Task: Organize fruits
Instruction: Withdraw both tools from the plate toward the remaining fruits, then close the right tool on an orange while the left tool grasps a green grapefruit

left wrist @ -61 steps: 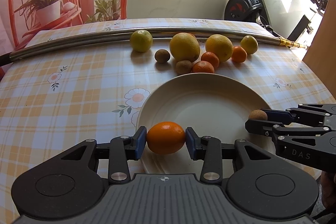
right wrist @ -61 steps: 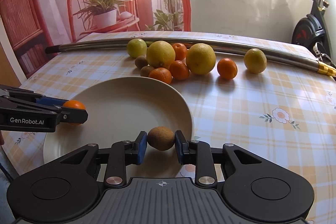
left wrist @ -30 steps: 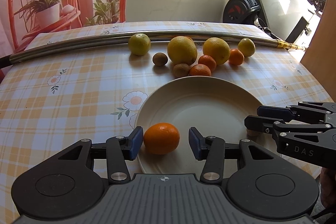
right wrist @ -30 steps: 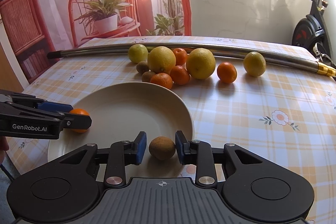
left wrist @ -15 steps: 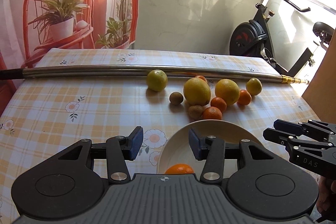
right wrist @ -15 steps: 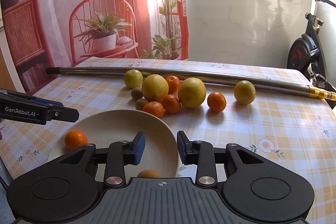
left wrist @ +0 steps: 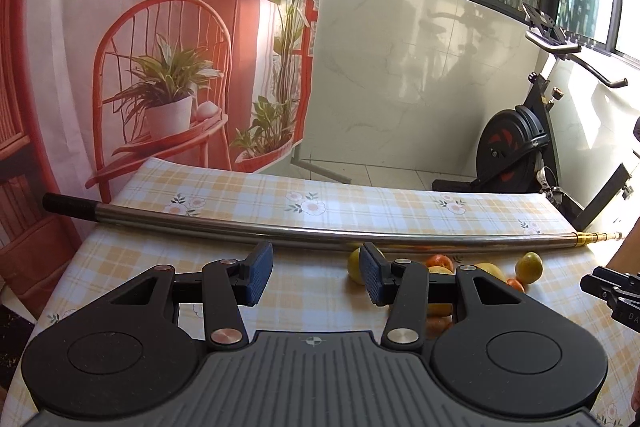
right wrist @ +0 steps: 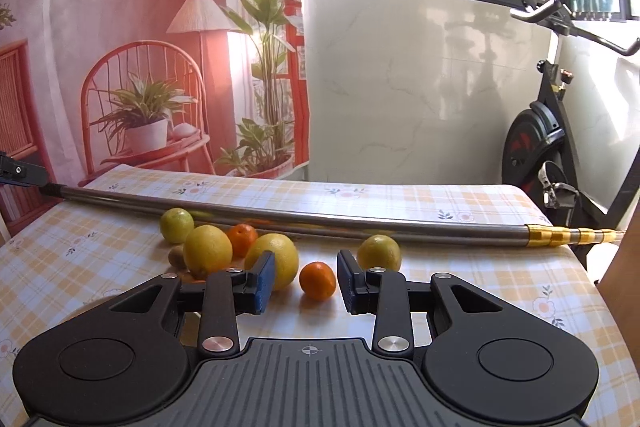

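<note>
Checked surface (right wrist: pixel 440 199) fills mid-frame, a long metal pole (right wrist: pixel 320 221) across it. Left tongs (left wrist: pixel 316 277) gape wide and empty at lower centre; right tongs (right wrist: pixel 306 281) likewise apart. The fruits (right wrist: pixel 208 251) cluster centre-left below the pole (one small orange (right wrist: pixel 318 281) sits framed between the right tongs, untouched).

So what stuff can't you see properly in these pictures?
- Plate: hidden in both views behind each gripper's own body.
- Fruit cluster: in the left wrist view, mostly hidden behind the left gripper; only tops show.
- Kiwi: in the right wrist view, half hidden behind a yellow citrus.
- Right gripper: cut off by the left wrist view's right edge.
- Metal pole: its dark end is cut off at the right wrist view's left edge.
</note>
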The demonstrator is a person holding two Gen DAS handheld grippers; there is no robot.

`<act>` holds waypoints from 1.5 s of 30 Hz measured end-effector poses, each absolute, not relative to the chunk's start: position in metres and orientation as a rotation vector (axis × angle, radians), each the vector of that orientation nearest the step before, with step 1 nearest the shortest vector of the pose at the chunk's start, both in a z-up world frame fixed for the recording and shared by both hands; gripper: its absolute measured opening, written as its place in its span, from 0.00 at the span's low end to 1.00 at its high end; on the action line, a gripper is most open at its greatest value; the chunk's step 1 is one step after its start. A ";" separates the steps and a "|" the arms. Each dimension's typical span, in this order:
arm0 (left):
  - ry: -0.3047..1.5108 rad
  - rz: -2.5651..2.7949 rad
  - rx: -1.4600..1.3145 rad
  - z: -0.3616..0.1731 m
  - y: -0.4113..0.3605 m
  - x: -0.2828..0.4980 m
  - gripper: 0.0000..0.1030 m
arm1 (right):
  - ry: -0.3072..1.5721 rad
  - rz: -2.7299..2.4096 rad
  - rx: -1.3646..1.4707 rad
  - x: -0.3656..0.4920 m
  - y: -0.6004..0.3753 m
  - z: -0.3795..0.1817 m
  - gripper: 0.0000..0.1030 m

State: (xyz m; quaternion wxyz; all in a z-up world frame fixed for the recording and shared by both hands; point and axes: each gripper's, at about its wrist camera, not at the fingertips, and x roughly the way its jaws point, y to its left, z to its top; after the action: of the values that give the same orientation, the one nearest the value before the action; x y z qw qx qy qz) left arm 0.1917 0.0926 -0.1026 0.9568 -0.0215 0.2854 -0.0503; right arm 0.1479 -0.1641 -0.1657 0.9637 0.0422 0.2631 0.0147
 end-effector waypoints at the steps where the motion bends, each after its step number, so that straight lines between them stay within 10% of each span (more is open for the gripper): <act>1: 0.575 -0.088 -0.039 -0.101 0.093 0.194 0.49 | 0.528 0.018 0.091 0.151 -0.169 -0.166 0.30; 45: 0.719 -0.167 -0.088 -0.159 0.064 0.288 0.49 | 0.793 0.199 0.206 0.256 -0.181 -0.249 0.35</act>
State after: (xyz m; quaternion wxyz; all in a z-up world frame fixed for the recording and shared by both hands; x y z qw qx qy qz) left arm 0.2885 0.0642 -0.1593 0.9317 -0.0431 0.3512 -0.0815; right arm 0.2557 -0.1807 -0.2487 0.9125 0.1002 0.3847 0.0968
